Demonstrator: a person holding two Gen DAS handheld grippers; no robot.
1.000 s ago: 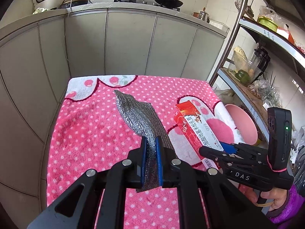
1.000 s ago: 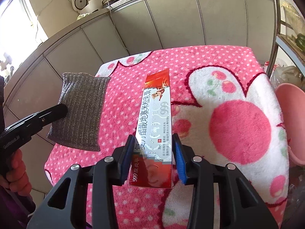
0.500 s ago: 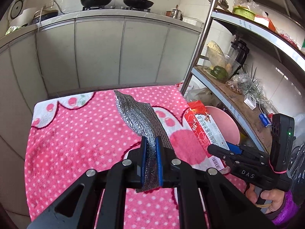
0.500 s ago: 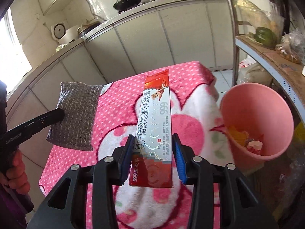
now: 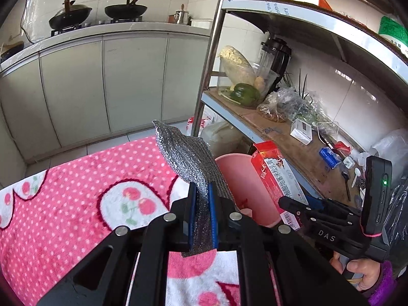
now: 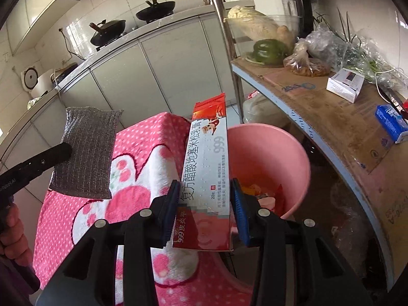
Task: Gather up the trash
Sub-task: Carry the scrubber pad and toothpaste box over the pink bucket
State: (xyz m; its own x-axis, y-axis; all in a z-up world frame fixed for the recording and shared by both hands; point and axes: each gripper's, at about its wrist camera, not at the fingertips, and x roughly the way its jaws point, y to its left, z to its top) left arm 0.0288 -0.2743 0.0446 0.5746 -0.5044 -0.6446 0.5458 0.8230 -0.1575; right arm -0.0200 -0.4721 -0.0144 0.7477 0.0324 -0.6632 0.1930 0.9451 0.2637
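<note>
My left gripper [image 5: 202,216] is shut on a silver mesh scouring cloth [image 5: 190,160], held in the air above the table's right edge. The cloth also shows in the right wrist view [image 6: 88,150]. My right gripper [image 6: 205,211] is shut on a long red and white medicine box [image 6: 206,168], held over the near rim of a pink bin [image 6: 270,158]. The box [image 5: 276,181] and the bin [image 5: 239,173] also show in the left wrist view. The bin holds some orange and red scraps [image 6: 257,191].
A pink dotted towel [image 5: 76,204] covers the table to the left. A metal shelf rack [image 6: 318,109] with vegetables, bags and small boxes stands right of the bin, its pole [image 5: 206,63] just behind. Grey cabinets with woks are at the back.
Both grippers have swung right with their loads, from over the table to the pink bin. The box now hangs over the bin's rim. Both grips are unchanged.
</note>
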